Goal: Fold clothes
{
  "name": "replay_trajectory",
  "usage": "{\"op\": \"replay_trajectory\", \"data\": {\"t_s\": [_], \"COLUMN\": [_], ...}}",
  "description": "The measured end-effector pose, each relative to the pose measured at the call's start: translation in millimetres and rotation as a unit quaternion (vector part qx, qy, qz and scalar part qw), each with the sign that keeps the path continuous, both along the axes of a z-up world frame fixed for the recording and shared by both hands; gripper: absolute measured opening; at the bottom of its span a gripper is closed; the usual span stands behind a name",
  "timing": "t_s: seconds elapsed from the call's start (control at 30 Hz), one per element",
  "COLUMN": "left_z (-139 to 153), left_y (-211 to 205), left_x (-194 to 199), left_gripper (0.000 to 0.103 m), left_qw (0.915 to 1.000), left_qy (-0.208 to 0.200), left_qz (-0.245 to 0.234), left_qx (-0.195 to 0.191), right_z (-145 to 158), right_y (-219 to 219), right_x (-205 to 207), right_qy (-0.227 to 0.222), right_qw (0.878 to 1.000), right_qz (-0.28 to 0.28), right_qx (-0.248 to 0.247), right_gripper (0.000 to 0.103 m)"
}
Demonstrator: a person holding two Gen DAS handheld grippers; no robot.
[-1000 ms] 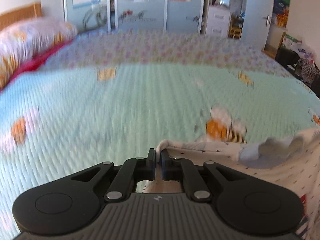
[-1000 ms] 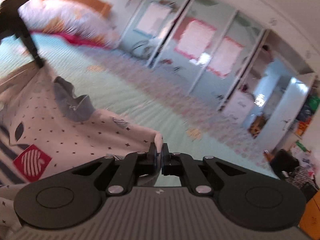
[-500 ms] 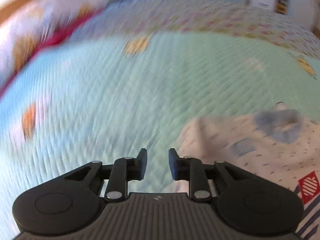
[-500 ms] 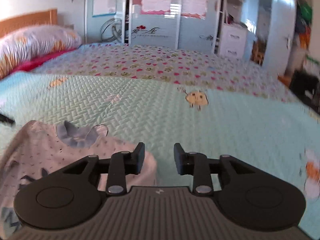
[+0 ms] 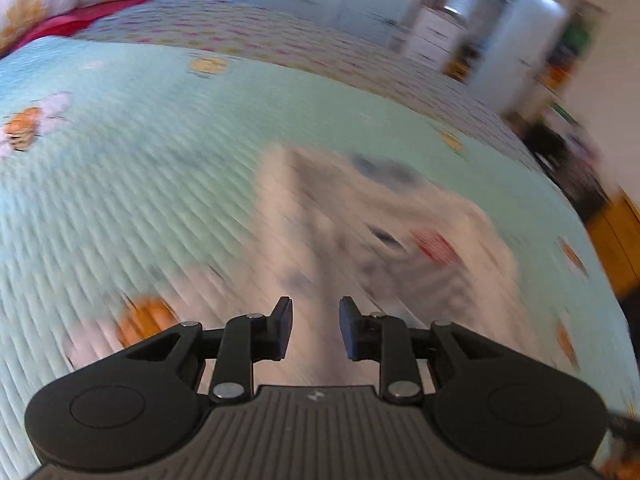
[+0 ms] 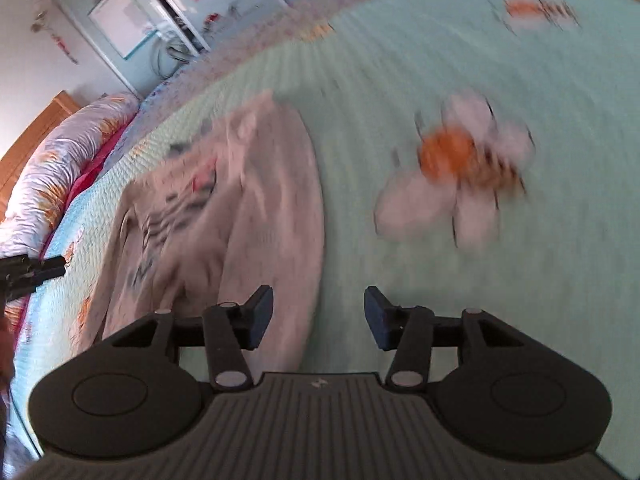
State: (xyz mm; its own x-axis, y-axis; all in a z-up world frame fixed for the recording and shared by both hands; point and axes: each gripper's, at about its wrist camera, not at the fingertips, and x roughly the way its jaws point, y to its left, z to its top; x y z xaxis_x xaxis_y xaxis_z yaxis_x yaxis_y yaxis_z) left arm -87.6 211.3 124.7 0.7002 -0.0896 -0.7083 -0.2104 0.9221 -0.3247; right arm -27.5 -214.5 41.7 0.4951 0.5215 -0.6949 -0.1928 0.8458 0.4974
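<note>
**A:** Item one, the garment [image 5: 360,216]?

**B:** White printed top, lying loose on the green quilted bedspread [image 5: 140,152], laid out lengthwise. A second ago each gripper pinched one of its edges; half a second ago both let go. It rests on the bed now, held by nobody.

**A:** Meaning for the fold?

**B:** One placement looks complete: cloth put down, tools freed for a fresh hold. How many folds it carries I can't tell; both views are smeared with motion.

**A:** Left gripper [image 5: 315,328]?

**B:** Jaws parted moderately, nothing between them, hanging over the garment's near end.

**A:** Right gripper [image 6: 318,318]?

**B:** Spread wider, empty, over the garment's [image 6: 224,208] right edge where it meets the bedspread [image 6: 400,80].
</note>
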Motion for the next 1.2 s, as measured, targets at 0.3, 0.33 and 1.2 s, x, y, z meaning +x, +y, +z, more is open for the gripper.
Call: {"op": "replay_trajectory", "data": {"t_s": [0.3,0.33,1.2], "left_z": [-29.7,-32.3,-37.6], "left_y": [-97.5,-102.4,-143.1], "left_x": [-39.1,-38.1,8.0], "left_gripper": [0.036,0.036,0.041], "left_qw": [0.9951,0.9946,0.9927], "left_qy": [0.035,0.042,0.014], "left_qz": [-0.062,-0.065,-0.120], "left_qx": [-0.069,-0.069,0.004], "right_z": [-18.1,-12.9,17.6], "right_y": [24.8,24.1,-0.9], "right_x": [-4.9,-2.4,9.5], "right_qy": [0.025,0.016,-0.073], "right_qw": [0.996,0.997,0.996], "right_qz": [0.037,0.039,-0.043], "right_qx": [0.076,0.063,-0.025], "right_gripper": [0.006,0.006,0.051]}}
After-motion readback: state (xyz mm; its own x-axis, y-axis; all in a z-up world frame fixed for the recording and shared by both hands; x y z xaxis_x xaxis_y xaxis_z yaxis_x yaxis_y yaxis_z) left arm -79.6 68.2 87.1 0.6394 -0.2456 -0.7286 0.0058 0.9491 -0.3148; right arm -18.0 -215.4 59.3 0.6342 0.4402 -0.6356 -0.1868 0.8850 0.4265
